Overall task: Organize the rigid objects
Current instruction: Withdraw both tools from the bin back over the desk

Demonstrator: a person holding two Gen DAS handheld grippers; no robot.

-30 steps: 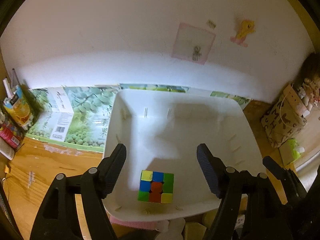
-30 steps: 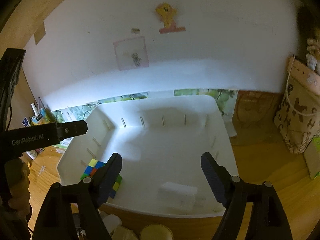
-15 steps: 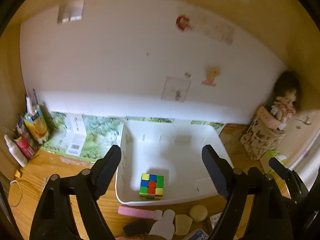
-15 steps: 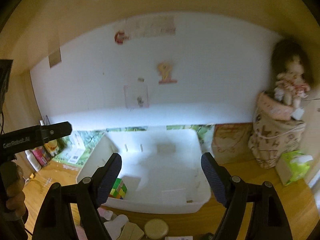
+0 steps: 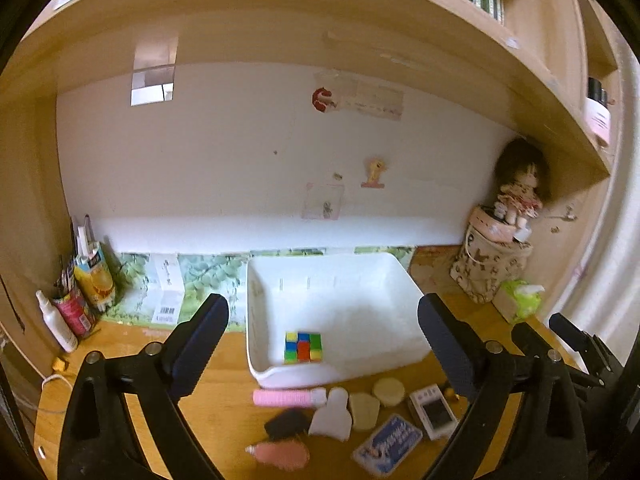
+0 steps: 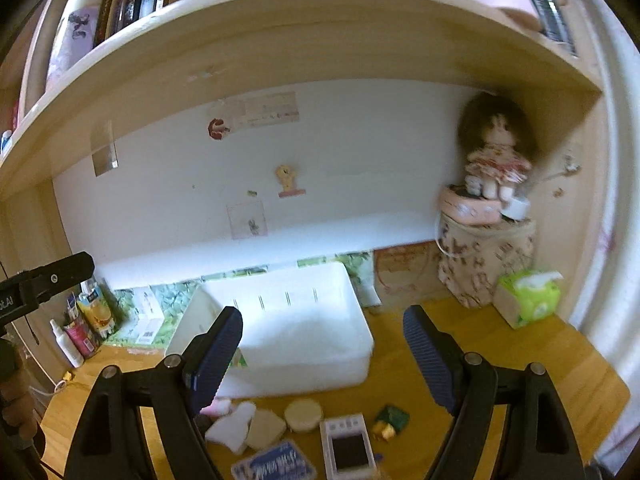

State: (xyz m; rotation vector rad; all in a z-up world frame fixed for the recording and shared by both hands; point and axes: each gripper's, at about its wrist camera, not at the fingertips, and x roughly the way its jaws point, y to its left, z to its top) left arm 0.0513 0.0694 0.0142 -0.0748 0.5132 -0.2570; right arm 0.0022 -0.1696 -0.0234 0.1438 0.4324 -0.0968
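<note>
A white plastic bin [image 5: 340, 376] stands on the wooden desk, also in the right wrist view [image 6: 304, 376]. A colourful puzzle cube [image 5: 303, 347] lies in its near left corner. Loose items lie in front of the bin: a pink tube [image 5: 286, 397], a white piece [image 5: 334, 416], a round beige disc [image 5: 388, 391], a small white device with a dark screen [image 5: 432, 412] [image 6: 348, 446], a blue packet [image 5: 387, 448] [image 6: 274, 464]. My left gripper [image 5: 322, 344] is open and empty, held above and back from the bin. My right gripper [image 6: 322, 356] is open and empty too.
A doll [image 6: 494, 156] sits on a patterned bag [image 6: 484, 264] at the right, by a green tissue pack [image 6: 528, 298]. Bottles and a juice carton [image 5: 94, 280] stand at the left. A bookshelf [image 6: 304, 24] overhangs the desk.
Both grippers have pulled back and up from the bin, so the desk front and the loose items now show. The cube stays in the bin.
</note>
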